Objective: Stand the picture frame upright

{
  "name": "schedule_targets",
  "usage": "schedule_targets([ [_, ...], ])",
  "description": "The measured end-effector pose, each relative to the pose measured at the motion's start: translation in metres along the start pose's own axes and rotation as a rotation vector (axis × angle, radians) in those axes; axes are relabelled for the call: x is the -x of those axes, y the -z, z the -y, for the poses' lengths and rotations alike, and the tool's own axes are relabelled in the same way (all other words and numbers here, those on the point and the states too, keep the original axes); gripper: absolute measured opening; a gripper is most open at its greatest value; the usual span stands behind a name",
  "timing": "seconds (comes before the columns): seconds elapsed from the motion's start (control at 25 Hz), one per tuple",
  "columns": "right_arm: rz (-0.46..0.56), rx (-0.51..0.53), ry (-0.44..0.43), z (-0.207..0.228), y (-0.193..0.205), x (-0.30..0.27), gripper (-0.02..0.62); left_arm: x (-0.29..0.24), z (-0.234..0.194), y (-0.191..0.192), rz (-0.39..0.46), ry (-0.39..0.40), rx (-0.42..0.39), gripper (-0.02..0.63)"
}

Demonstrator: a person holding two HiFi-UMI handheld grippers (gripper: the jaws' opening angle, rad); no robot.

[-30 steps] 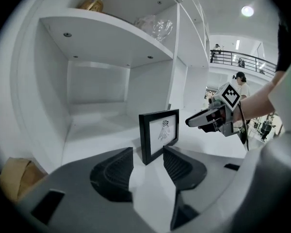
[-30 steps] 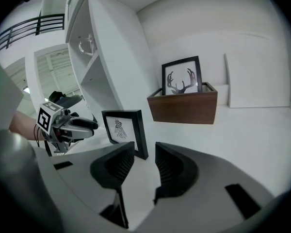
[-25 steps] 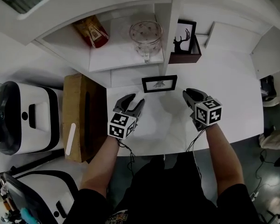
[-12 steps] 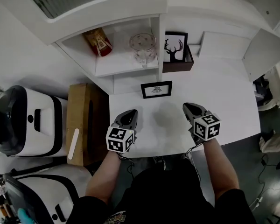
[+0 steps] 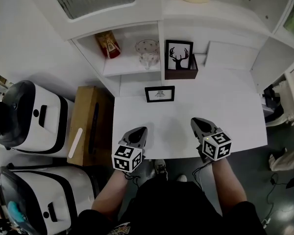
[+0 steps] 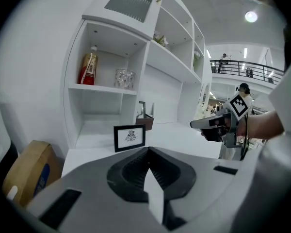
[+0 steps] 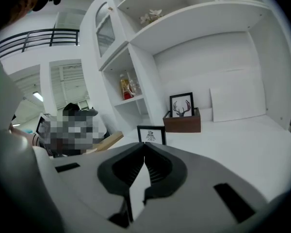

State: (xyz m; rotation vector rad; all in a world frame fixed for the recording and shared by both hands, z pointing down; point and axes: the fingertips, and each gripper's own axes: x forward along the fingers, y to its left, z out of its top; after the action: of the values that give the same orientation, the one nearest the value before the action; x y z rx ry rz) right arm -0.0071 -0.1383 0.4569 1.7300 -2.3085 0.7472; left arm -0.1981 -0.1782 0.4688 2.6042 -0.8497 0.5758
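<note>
Now one picture frame (image 5: 159, 94) stands upright; left gripper (image 5: 141, 129) and right gripper (image 5: 195, 121) have jaws together.

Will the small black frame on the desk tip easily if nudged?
Probably: the small frame stands upright, thin and freestanding on the smooth white desk, so a high push would likely topple it. It looks rigid and light; a low push might slide it.
</note>
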Motion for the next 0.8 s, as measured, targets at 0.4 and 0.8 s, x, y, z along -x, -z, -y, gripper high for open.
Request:
schedule_targets([
  [0.4,0.040,0.062,-0.054,-0.035,0.013,0.092,0.005,0.047,0.087,0.029,0.029,-0.016,0.045,0.005],
  [0.8,0.067,0.059,-0.073,-0.063,0.041,0.162,0.003,0.090,0.165,0.054,0.038,-0.009,0.039,0.005],
])
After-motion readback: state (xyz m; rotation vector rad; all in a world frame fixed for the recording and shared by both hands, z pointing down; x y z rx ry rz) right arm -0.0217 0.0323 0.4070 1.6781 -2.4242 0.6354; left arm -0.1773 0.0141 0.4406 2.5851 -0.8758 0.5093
